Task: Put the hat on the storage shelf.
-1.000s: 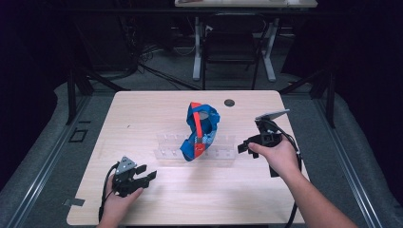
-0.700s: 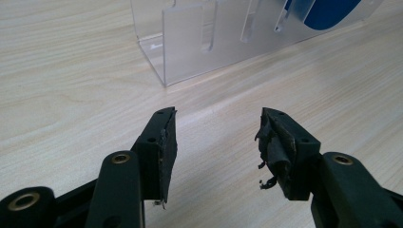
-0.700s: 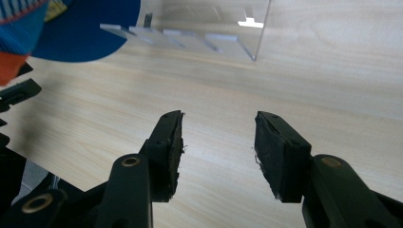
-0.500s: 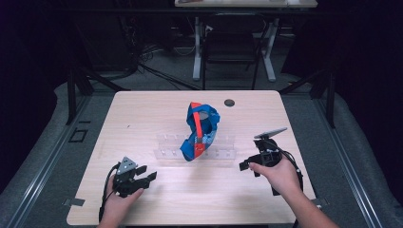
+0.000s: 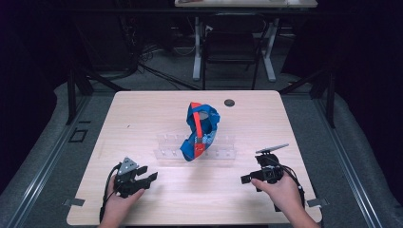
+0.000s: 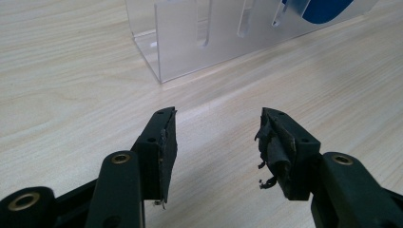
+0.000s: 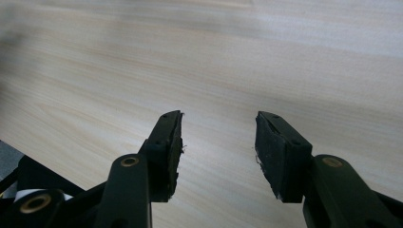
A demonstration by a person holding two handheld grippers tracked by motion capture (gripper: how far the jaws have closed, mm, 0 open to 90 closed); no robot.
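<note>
A person's two hands rest at the near edge of a pale wooden table point(image 5: 142, 118), each holding one black two-jaw gripper. The left gripper point(image 5: 145, 176) sits low at the near left corner, its jaws spread apart with bare wood between them; in the left gripper view point(image 6: 216, 142) the pads look worn and frayed, and they point toward one end of a clear plastic rack point(image 6: 190, 42). The right gripper point(image 5: 247, 178) lies near the right edge, its jaws also spread wide and gripping nothing, and the right gripper view point(image 7: 218, 142) looks out over plain tabletop. One clear rack point(image 5: 223, 147) stands across the middle of the table, between the two grippers and farther back. One blue strap bundle with a red band point(image 5: 199, 130) is set upright in the rack, rising above it. One small dark round disc point(image 5: 229, 102) sits on the tabletop near the far edge, well apart from the rack. Beyond the table, one white-legged desk point(image 5: 233, 47) stands in the dark.
</note>
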